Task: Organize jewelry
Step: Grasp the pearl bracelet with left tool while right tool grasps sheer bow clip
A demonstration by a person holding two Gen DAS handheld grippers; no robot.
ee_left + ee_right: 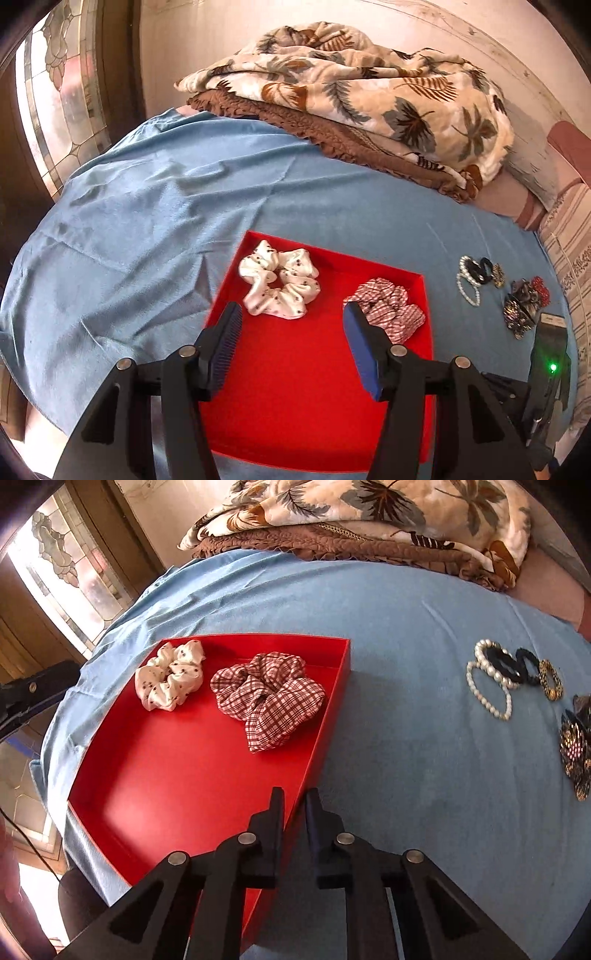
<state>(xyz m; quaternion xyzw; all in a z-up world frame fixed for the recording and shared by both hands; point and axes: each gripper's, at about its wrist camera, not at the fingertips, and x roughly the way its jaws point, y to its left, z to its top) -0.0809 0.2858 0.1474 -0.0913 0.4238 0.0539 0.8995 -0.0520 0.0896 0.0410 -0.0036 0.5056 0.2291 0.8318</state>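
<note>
A red tray [295, 369] lies on the blue bedsheet and holds a white dotted scrunchie [279, 284] and a red checked scrunchie [388, 308]. My left gripper [291, 314] is open and empty above the tray's middle. In the right wrist view the tray [184, 775] holds the white scrunchie [170, 681] and the checked scrunchie [267, 699]. My right gripper [294, 797] straddles the tray's right wall, its jaws nearly together with a narrow gap. Pearl bracelets and dark hair ties [513, 675] lie on the sheet to the right, also in the left wrist view [476, 278].
A sequined hair accessory [576, 753] lies at the far right, also seen in the left wrist view [521, 306]. Folded leaf-print and brown blankets [351, 103] are stacked at the back of the bed. A stained-glass window [62, 92] is on the left. The right gripper's body [546, 369] shows at the right.
</note>
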